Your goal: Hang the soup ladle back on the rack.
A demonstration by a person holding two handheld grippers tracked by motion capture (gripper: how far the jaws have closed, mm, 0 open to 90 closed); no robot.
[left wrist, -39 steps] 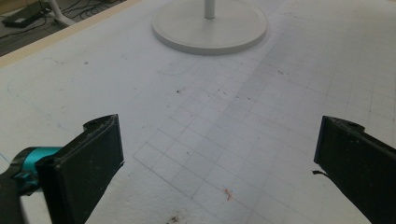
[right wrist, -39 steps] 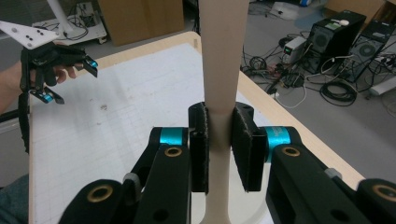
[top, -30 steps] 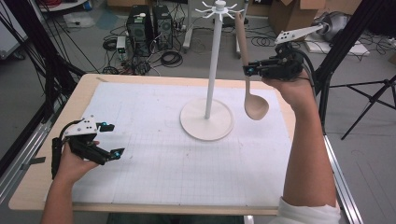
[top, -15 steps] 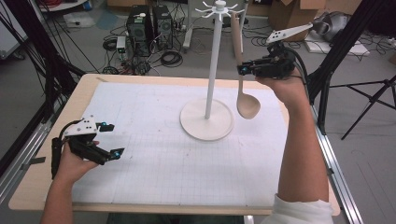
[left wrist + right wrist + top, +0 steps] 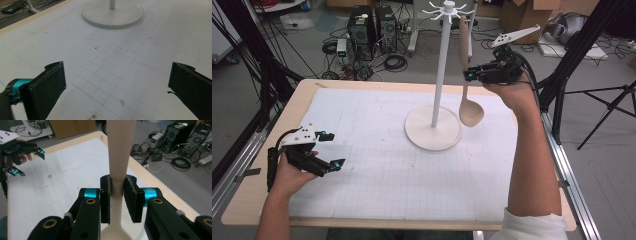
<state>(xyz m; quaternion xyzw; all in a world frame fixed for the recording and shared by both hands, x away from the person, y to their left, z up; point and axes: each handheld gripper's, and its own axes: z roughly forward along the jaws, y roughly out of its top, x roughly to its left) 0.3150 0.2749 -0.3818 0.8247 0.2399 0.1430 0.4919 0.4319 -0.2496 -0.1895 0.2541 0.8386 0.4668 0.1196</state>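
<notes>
Your left gripper (image 5: 328,150) sits at eight o'clock on the white mat (image 5: 377,190), jaws spread wide and empty, close to the table's (image 5: 242,210) left edge, with bare mat stretching toward the stand (image 5: 433,134). At one o'clock, your right gripper (image 5: 468,75) clamps the handle of the wooden spoon (image 5: 471,112), though its jaws have just been easing apart; the spoon hangs upright just right of the pole, near the right edge.
</notes>
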